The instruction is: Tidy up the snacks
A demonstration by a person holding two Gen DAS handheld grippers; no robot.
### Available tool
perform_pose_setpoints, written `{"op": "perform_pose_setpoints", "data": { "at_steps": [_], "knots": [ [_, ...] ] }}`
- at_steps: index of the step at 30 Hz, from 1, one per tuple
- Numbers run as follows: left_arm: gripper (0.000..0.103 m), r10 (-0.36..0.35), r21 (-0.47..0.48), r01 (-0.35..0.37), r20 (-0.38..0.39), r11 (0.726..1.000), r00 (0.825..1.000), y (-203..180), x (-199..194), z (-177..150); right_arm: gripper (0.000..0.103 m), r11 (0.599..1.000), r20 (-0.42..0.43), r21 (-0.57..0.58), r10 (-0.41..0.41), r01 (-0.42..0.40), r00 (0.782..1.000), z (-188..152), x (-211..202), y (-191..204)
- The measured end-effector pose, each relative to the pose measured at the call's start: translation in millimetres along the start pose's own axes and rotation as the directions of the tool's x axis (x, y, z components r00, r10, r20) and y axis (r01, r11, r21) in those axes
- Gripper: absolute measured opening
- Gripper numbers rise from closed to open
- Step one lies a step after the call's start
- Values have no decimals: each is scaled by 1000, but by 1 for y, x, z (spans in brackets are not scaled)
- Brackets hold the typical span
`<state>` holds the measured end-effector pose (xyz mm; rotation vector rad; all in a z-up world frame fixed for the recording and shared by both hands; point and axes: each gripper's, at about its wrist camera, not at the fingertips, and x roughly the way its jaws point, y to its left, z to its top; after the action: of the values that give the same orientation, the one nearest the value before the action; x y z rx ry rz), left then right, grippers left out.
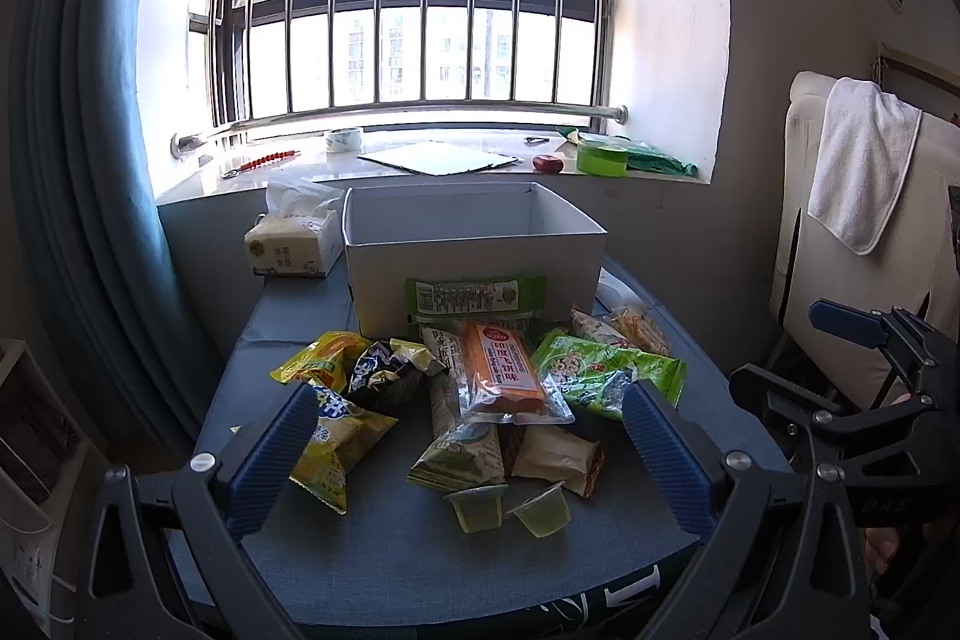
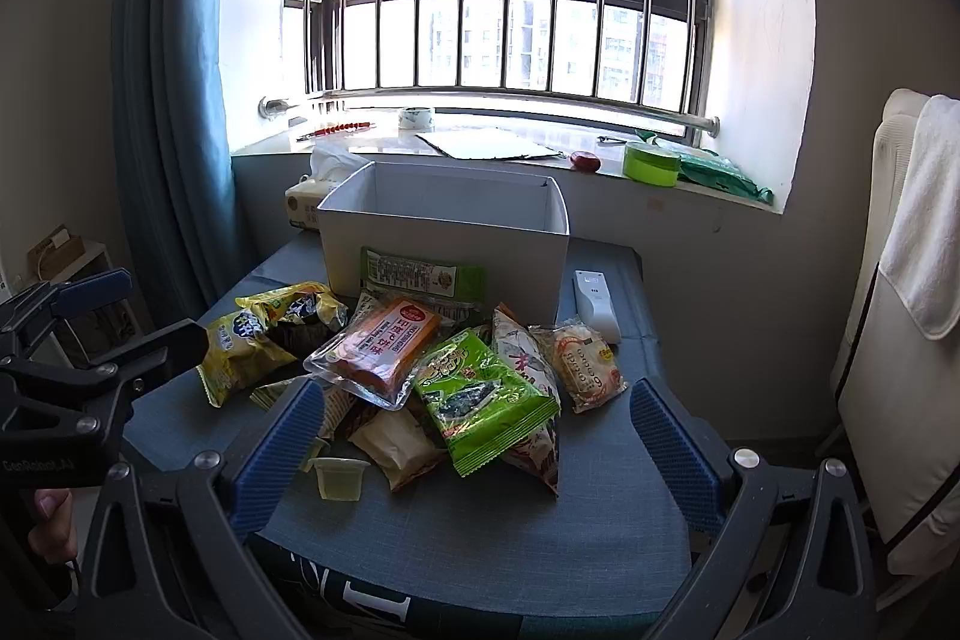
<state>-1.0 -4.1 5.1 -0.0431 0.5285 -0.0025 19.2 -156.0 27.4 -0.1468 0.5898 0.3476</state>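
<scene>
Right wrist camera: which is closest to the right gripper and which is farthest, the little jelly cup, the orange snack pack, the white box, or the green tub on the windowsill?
From the right gripper:
1. Jelly cup, just by its left finger.
2. Orange snack pack, middle of the pile.
3. White box, behind the pile.
4. Green tub, up on the windowsill, right side.

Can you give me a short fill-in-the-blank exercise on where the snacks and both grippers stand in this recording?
1. The white rectangular box behind the snack pile holds ____ snacks.
2. The left gripper and the right gripper both have their jaws ____.
3. The orange packet in clear wrap lies on ____ of the pile.
4. The two clear jelly cups sit on the blue ____.

Missing words: no; open; top; tablecloth
</scene>
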Motion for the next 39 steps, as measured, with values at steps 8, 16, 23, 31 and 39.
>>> {"op": "perform_pose_setpoints", "data": {
  "at_steps": [8,16,23,31,39],
  "knots": [
    [103,3,3,-3,3,1000,1000,0,-2,2,103,1000,3,-5,0,0,1000,0,-1,1],
    [103,10,-2,-10,3,1000,1000,0,0,3,103,1000,2,-7,3,-3,1000,0,0,2],
    [103,13,-2,-13,3,1000,1000,1,-1,3,103,1000,1,-7,10,-10,1000,0,0,3],
    [103,16,-5,-16,3,1000,1000,3,-2,2,103,1000,-9,-12,20,-20,1000,-2,3,6],
    [103,41,-44,-41,2,998,999,23,-1,-6,103,996,-24,-8,88,-88,996,10,21,17]
  ]
}}
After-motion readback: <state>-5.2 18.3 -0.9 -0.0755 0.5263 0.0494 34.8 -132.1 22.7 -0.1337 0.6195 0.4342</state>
